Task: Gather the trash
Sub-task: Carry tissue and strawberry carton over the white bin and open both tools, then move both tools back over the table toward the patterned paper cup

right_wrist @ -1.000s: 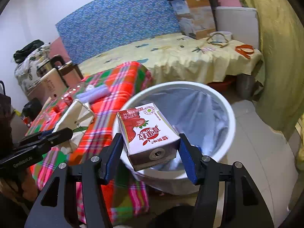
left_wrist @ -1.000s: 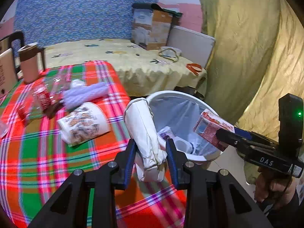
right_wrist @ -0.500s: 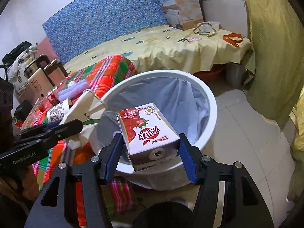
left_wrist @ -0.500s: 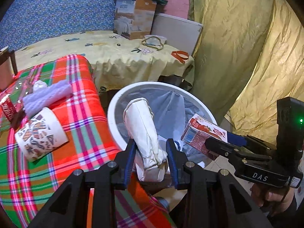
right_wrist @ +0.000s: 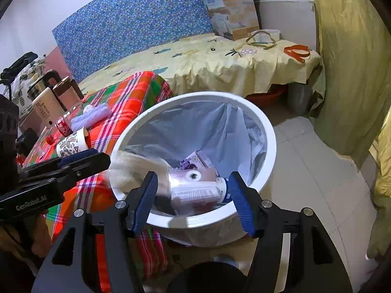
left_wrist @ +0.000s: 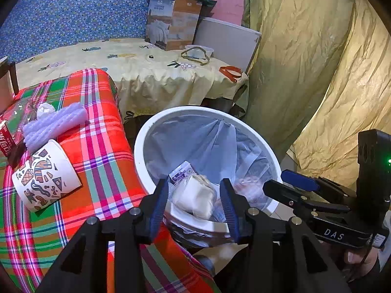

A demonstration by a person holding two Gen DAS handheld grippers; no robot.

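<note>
Claws first: both have just let go over the bin. The left claw (left_wrist: 194, 201), which half a second ago was clenched on a crumpled white paper bag (left_wrist: 195, 195), is spreading its jaws, and the bag now lies free between and below them, inside the white trash bin (left_wrist: 140, 146) on top of its grey liner. The right claw (right_wrist: 193, 196) is also opening; the red milk carton (right_wrist: 195, 190) it was carrying has slipped out and shows as a blur dropping past its pads into the same bin, beside a small purple carton (right_wrist: 193, 161) already at the bottom. Neither claw presses on anything now.

So two pieces of trash are collected in one go, and both hands are free for the next pick.

Farther out, on the plaid-covered table (left_wrist: 102, 131) just left of the bin, more remains: a patterned paper cup (left_wrist: 44, 173) lying on its side, a lilac foam sleeve (left_wrist: 53, 124) touching it, a white crumpled wad (left_wrist: 45, 108) behind that, and a red can (left_wrist: 5, 139) at the edge of view. These look like the likely next targets. Beyond stands a bed with a yellow sheet (left_wrist: 136, 70) and a cardboard box (left_wrist: 171, 24).
</note>
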